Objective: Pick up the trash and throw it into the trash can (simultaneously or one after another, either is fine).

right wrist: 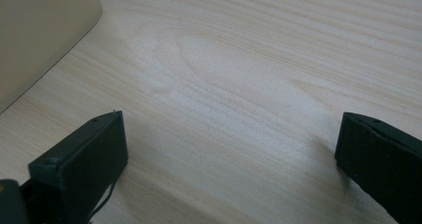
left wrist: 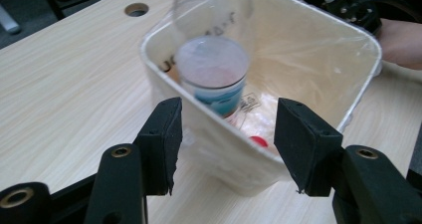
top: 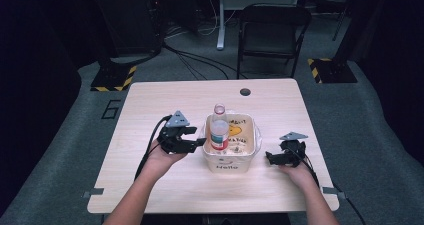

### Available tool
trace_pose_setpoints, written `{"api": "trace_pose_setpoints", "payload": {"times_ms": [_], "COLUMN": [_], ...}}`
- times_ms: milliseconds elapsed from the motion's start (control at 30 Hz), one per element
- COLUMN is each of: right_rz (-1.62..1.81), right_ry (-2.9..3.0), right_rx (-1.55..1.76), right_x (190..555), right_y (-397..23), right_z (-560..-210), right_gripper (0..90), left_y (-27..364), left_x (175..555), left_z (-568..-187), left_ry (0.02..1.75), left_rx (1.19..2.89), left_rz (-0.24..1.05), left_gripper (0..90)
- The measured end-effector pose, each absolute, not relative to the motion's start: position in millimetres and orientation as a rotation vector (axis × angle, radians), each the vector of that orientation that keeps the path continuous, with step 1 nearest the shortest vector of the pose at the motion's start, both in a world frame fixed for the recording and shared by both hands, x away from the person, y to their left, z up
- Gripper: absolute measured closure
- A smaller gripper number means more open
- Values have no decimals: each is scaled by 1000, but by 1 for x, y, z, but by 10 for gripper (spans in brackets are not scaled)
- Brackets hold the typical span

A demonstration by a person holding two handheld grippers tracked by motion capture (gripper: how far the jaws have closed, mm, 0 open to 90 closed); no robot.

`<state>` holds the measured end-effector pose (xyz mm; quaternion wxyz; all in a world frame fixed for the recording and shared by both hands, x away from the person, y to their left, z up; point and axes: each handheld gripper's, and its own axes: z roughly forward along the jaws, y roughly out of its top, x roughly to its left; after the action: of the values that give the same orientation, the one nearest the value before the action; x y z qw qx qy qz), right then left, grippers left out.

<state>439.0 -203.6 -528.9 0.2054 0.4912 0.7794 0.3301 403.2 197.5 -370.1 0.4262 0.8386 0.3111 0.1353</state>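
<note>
Pale wood surface (top: 150,185) in a dark room, a black folding chair (top: 272,32) beyond its far edge. Your left gripper (top: 192,144) sits just left of the cream bin (top: 227,162), jaws parted with nothing pinched, straddling the bin's near rim. A clear plastic bottle (top: 219,130) stands upright inside the bin, leaning slightly. Your right gripper (top: 272,158) rests on the surface right of the bin, apart from it, jaws spread wide over bare wood.

A lab — floor cables (top: 200,60), hazard-striped stand bases (top: 114,78), folding chair (top: 270,35).
</note>
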Motion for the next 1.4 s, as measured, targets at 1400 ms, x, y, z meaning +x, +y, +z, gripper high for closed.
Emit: {"api": "trace_pose_setpoints", "payload": {"times_ms": [1400], "right_rz": [919], "right_ry": [2173], "right_rx": [1369], "right_x": [439], "right_y": [-204], "right_z": [-529], "right_gripper": [0], "left_y": [296], "left_x": [396], "left_z": [-445], "left_ry": [1082], "left_rx": [2005], "left_rz": [371], "left_gripper": [445]}}
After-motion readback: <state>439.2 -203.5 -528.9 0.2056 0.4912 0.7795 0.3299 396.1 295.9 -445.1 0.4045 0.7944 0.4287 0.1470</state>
